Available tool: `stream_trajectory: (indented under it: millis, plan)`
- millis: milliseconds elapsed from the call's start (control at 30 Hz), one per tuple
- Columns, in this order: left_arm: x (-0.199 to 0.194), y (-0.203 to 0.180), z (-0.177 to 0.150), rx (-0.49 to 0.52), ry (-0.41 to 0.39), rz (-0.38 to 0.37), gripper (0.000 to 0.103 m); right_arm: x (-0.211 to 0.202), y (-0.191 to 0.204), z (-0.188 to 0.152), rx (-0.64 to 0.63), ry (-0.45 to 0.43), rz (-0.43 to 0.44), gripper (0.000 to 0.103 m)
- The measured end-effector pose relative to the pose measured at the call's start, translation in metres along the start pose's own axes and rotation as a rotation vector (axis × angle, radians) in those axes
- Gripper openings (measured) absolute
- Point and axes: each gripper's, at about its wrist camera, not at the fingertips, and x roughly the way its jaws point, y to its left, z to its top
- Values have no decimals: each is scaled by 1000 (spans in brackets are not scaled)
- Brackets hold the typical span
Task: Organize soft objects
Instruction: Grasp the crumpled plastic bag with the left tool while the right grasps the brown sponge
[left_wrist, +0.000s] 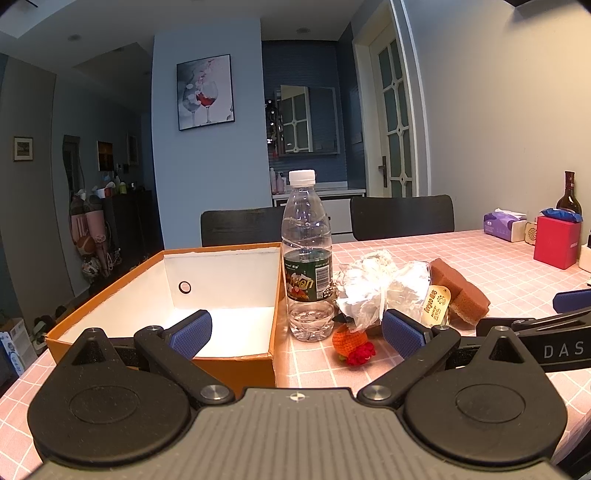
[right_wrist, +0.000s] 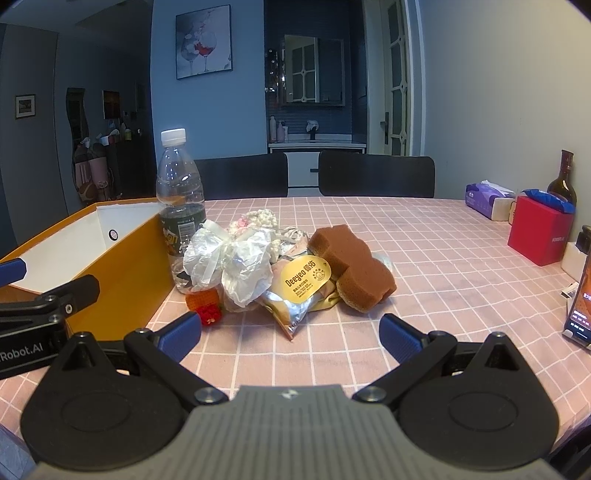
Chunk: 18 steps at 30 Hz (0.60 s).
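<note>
A pile of soft things lies on the pink checked tablecloth: a crumpled white plastic bag (right_wrist: 232, 264), a brown sponge (right_wrist: 351, 266), a gold packet labelled Deeyeo (right_wrist: 301, 282), a white crochet piece (right_wrist: 258, 219) and an orange-and-red crochet toy (right_wrist: 205, 304). The bag (left_wrist: 364, 291), sponge (left_wrist: 460, 291) and toy (left_wrist: 352, 345) also show in the left wrist view. An orange box with a white inside (left_wrist: 221, 280) stands left of the pile, empty. My left gripper (left_wrist: 295, 332) is open, over the box's near right corner. My right gripper (right_wrist: 290, 332) is open, just short of the pile.
A nearly empty water bottle (left_wrist: 306, 254) stands between box and pile. At the far right are a red box (right_wrist: 539, 234), a tissue pack (right_wrist: 485, 199), a dark glass bottle (right_wrist: 563, 177) and a phone (right_wrist: 580, 299). Two black chairs (right_wrist: 376, 175) stand behind the table.
</note>
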Motion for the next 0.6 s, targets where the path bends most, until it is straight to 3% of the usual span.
stream_trajectory:
  millis: [333,433,600]
  plan:
    - [5,-9,15,27,-20,-29,103,5,-23,21,0,36,57,101]
    - [13,-13,23,30,-5,-86,103,8,-36,30,-24,58,118,101]
    - [31,-28,31,44,49,-226,103,25,-49,48,-114,211,160,100]
